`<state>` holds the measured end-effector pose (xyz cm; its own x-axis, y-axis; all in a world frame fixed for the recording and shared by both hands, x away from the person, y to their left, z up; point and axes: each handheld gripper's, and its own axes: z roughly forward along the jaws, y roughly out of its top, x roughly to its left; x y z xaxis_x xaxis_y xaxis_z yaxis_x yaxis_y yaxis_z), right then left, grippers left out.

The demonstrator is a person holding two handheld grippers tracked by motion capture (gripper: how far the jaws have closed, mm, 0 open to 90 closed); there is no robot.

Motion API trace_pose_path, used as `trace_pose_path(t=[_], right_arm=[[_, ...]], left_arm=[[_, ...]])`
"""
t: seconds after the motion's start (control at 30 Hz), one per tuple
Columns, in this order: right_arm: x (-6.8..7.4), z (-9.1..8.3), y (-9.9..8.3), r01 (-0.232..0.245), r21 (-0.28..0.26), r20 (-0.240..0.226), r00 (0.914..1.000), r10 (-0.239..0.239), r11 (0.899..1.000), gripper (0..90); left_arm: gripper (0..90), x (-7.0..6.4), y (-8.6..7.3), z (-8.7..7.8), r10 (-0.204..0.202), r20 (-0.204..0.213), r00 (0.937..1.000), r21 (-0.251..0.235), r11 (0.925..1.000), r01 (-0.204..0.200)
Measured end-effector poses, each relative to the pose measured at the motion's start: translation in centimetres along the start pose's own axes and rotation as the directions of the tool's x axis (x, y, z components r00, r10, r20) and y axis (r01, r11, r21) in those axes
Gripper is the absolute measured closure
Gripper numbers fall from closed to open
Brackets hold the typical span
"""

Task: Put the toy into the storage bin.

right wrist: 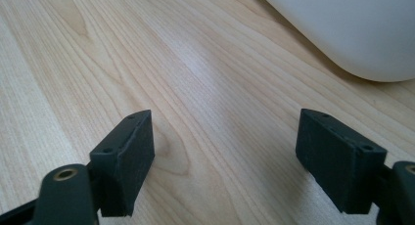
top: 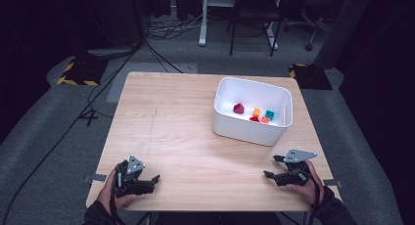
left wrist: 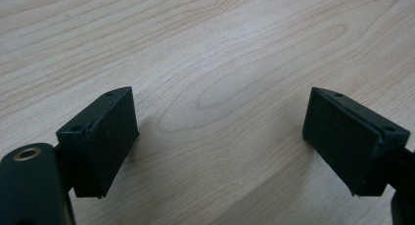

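From the high view, you hold the left gripper (top: 147, 182) low over the near left corner of the table (top: 166, 132), a pale wooden top with fine straight grain and rounded corners. Your right gripper (top: 275, 167) sits near the near right corner, its grey three-cornered plate facing up. Both tools are empty and their jaws stand apart. The white bin (top: 244, 129), a smooth plastic tub with rounded corners and a thick rolled rim, stands on the far right part of the table, closer to your right gripper than to your left. Inside it lie small bright blocks: a dark red house-shaped block (top: 238, 108), an orange block (top: 256, 112), a teal cube (top: 269, 114), and a red piece (top: 254, 119) touching an orange-red round one (top: 265, 120).

In the left gripper view, your left gripper (left wrist: 220, 137) has its two matte black, wedge-shaped jaws spread wide, with only bare wood grain (left wrist: 220, 63) between them and a soft shadow under each pad.

In the right gripper view, your right gripper (right wrist: 225, 156) is likewise spread wide over bare wood. The curved, glossy white wall of the bin (right wrist: 352, 29) fills the upper right corner, ahead of the jaws and apart from them.
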<state>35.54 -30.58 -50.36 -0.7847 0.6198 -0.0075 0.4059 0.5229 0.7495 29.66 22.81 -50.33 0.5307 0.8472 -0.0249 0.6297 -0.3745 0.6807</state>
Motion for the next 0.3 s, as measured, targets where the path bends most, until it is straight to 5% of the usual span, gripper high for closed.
trace_pose_path(t=[0.3], right_arm=[[0.01,0.00,0.00,-0.001,-0.001,0.001,1.0000,0.001,1.000,22.4]], left_arm=[[13.0,0.00,0.04,0.05,-0.001,-0.001,1.0000,-0.001,1.0000,0.001]])
